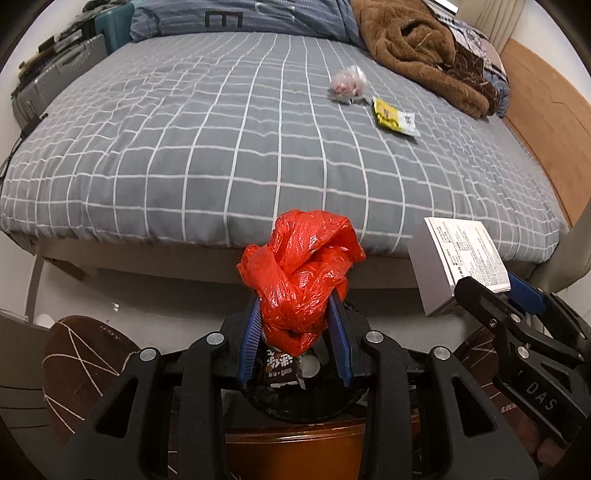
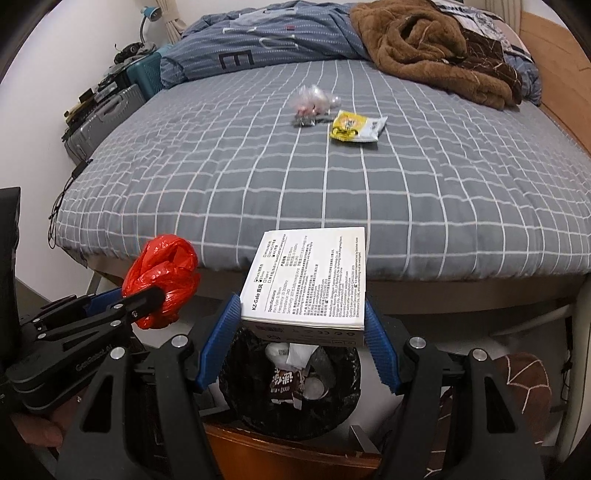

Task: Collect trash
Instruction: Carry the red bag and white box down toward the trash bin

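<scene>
My left gripper is shut on a crumpled red plastic bag and holds it above a black-lined trash bin with wrappers inside. My right gripper is shut on a white and grey printed box, held above the same bin. Each gripper shows in the other view: the right one with the box, the left one with the red bag. On the bed lie a clear crumpled wrapper and a yellow and white packet.
The grey checked bed fills the view ahead. A brown blanket and a blue duvet lie at the far side. Suitcases stand at the left. A brown slipper lies on the floor beside the bin.
</scene>
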